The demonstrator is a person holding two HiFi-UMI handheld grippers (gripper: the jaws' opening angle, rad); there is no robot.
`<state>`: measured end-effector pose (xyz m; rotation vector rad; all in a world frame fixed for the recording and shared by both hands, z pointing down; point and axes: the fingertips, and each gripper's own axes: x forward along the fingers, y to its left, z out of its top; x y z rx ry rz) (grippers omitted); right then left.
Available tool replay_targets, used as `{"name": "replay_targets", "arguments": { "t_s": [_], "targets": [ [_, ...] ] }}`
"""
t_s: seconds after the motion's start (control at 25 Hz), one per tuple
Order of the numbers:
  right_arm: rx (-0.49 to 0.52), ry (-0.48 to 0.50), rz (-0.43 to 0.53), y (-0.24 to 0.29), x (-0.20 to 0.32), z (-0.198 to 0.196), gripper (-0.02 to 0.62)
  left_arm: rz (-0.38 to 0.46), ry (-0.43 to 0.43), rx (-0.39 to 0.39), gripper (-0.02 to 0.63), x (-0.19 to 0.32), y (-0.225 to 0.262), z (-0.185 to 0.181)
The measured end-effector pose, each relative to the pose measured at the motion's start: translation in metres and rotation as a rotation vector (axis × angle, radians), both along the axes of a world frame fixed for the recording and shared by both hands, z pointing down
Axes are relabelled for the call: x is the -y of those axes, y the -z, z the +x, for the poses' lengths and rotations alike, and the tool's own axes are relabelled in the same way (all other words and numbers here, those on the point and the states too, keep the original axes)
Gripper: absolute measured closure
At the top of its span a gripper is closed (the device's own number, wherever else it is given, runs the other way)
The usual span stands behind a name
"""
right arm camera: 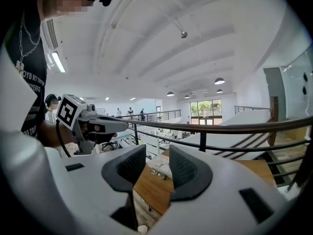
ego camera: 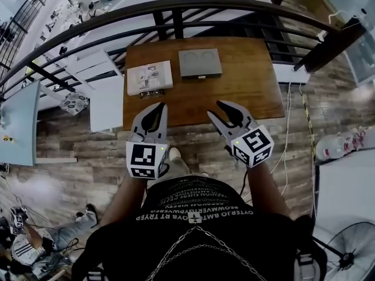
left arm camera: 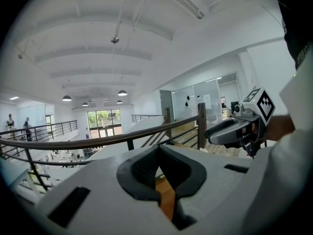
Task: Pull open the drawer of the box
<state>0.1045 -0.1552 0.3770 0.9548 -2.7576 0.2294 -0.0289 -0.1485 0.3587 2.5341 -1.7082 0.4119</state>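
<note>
The flat grey box [ego camera: 200, 62] lies at the far middle of the wooden table [ego camera: 246, 92], its drawer front facing me. Both grippers hover over the floor just short of the table's near edge, well apart from the box. My left gripper [ego camera: 157, 109] has its fingertips together and nothing in it; the left gripper view [left arm camera: 158, 150] shows only a sliver of wood behind the tips. My right gripper [ego camera: 225, 110] stands open and empty, its pads clearly apart in the right gripper view [right arm camera: 157, 155]. The box does not show in either gripper view.
A white booklet [ego camera: 150, 78] with a pair of glasses [ego camera: 151, 92] lies left of the box. A dark railing [ego camera: 176, 7] runs behind the table. White desks [ego camera: 105, 98] stand to the left, cables [ego camera: 287, 133] hang at the right, and a fan [ego camera: 351, 253] is at lower right.
</note>
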Motion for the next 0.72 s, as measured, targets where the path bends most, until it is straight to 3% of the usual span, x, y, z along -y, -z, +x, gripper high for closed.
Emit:
{"name": "replay_targets", "arguments": {
  "t_s": [0.72],
  "targets": [
    [-0.009, -0.073, -0.031, -0.013, 0.141, -0.063, 0.456, -0.04, -0.079, -0.008, 0.6, 0.149, -0.026, -0.058]
  ]
}}
